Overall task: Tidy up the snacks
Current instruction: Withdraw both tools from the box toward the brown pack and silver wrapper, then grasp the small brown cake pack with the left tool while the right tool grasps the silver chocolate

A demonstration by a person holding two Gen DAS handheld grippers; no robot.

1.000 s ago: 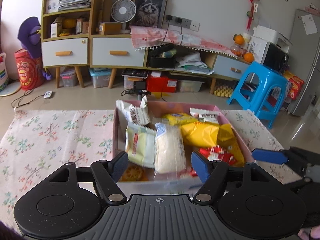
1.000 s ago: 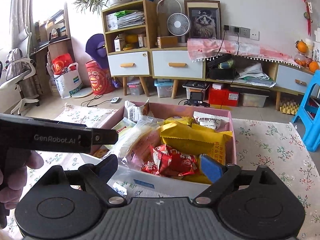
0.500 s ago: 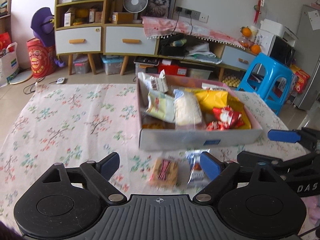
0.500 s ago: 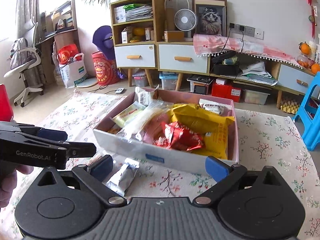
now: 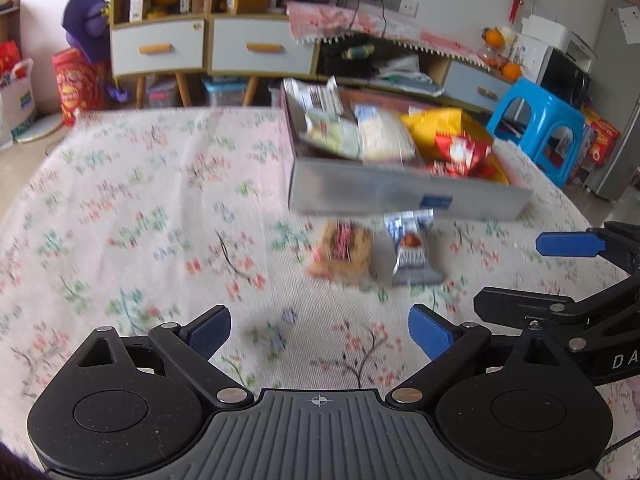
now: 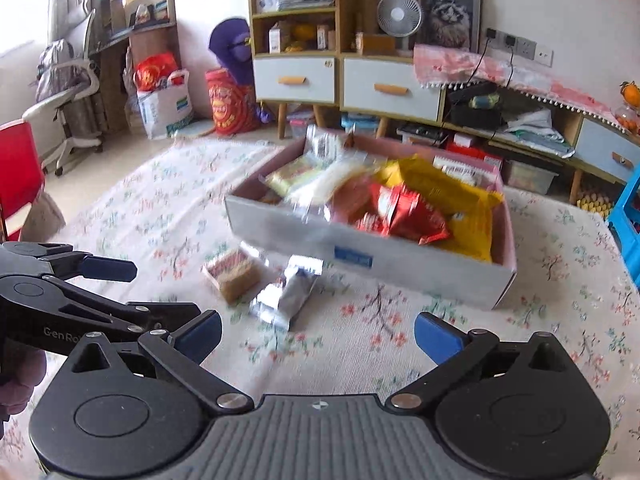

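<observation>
Snack box [image 5: 404, 196] sits right of centre in the left wrist view, on a floral tablecloth [image 5: 132, 216]; grey front wall, pink inside. It is crammed: a yellow bag [image 6: 452, 196] and a red packet [image 6: 408, 216] toward its right, a pale white pack [image 5: 384, 136] and a greenish one [image 5: 332, 138] toward its left, a white wrapper [image 5: 316, 96] upright at the far left corner.

Two loose snacks lie on the cloth just in front of the box wall, touching side by side: a brown biscuit pack [image 5: 344, 248] on the left, a silver packet [image 5: 412, 248] on the right. Nothing lies between them and the grippers.

Left gripper [image 5: 320, 332] fills the lower frame, blue pads spread wide after just opening, only bare cloth between them. Right gripper [image 6: 318, 334] likewise, jaws just opened to their widest, empty, the silver packet just beyond and left of centre. Each claw shows at the other's frame edge; a hand [image 6: 18, 384] holds the left one at lower left in the right wrist view.

Beyond the table: white-drawered cabinets [image 6: 340, 80], a fan [image 6: 400, 14], a blue stool [image 5: 540, 124] at right, a red chair [image 6: 18, 176] at left.
</observation>
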